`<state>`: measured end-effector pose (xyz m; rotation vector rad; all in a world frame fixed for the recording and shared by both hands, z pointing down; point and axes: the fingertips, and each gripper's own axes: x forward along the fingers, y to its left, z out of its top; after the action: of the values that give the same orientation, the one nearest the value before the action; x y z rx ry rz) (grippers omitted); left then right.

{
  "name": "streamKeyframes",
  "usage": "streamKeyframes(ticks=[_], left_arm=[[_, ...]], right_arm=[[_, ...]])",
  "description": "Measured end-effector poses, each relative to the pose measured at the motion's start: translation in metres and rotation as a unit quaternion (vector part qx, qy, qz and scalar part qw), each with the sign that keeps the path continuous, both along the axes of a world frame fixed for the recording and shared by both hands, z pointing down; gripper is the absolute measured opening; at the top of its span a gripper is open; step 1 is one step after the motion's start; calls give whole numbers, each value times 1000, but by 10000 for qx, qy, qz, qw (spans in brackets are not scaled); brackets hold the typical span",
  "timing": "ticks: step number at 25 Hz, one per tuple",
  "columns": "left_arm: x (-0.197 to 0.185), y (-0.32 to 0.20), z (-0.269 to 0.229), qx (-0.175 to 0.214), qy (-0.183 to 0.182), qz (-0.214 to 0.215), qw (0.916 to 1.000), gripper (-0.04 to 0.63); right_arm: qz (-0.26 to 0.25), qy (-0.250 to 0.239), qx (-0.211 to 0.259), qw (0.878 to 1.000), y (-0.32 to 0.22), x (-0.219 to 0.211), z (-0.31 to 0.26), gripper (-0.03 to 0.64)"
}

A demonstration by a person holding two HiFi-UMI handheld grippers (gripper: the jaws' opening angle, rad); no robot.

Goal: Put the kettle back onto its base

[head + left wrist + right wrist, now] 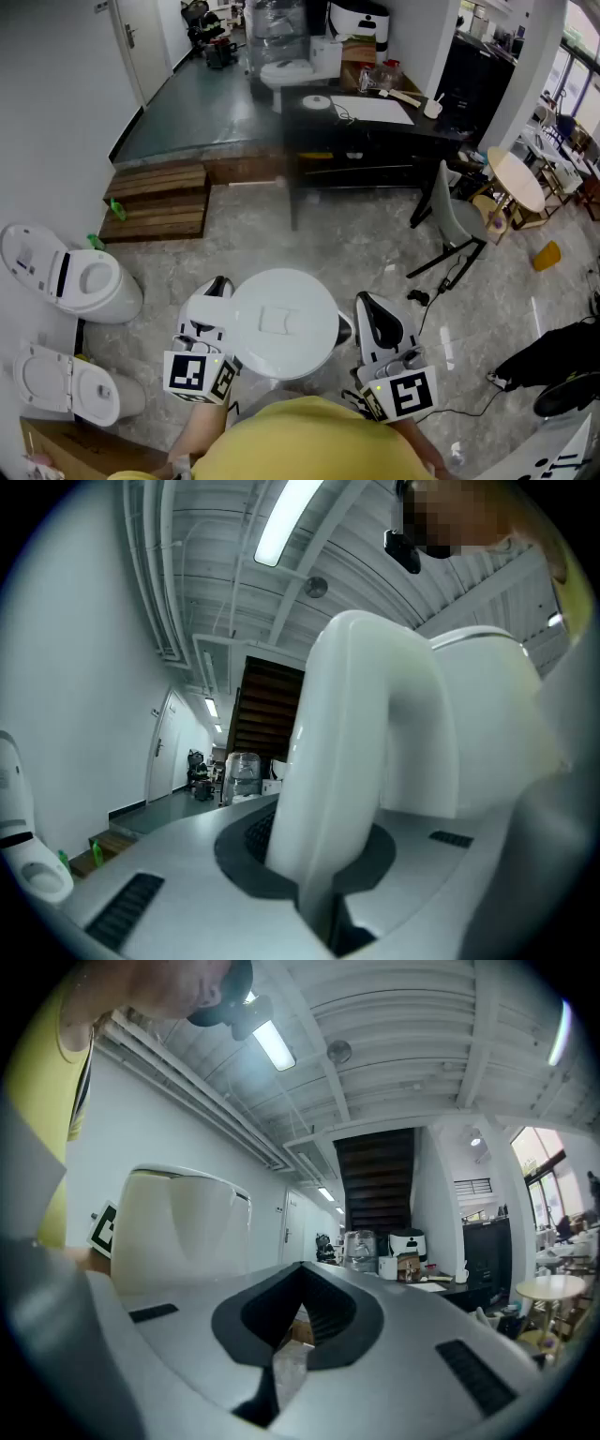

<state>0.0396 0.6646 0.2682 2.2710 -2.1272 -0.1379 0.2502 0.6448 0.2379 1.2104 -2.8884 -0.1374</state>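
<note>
Fingers (159,864) of the left gripper (217,292) clamp the handle (356,733) of the white kettle (284,323), holding it level at lower centre, well apart from the dark table (375,136) at upper centre. The right gripper (298,1283) sits alongside, jaws together and empty, probably in reserve. Only the head view shows a white disc (317,101) on that table, likely the base. Only the left gripper view shows the grip.

A black desk (366,131) stands across the room (a white sheet (380,110) lies on it). Wooden pallets (155,202) lie left of the desk, a grey chair (459,225) just right, and a white toilet (70,277) far left.
</note>
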Motion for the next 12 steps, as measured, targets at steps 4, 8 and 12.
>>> streamKeyframes(ticks=[4, 8, 12], left_arm=[[-11, -3, 7, 39, -33, 25, 10000, 34], [-22, -9, 11, -7, -41, 95, 9999, 35], [-33, -10, 9, 3, 27, 129, 9999, 35]], right_arm=[[42, 22, 28, 10000, -1, -13, 8, 14], [92, 47, 3, 9999, -2, -26, 9, 14], [183, 5, -45, 9998, -2, -34, 8, 14]])
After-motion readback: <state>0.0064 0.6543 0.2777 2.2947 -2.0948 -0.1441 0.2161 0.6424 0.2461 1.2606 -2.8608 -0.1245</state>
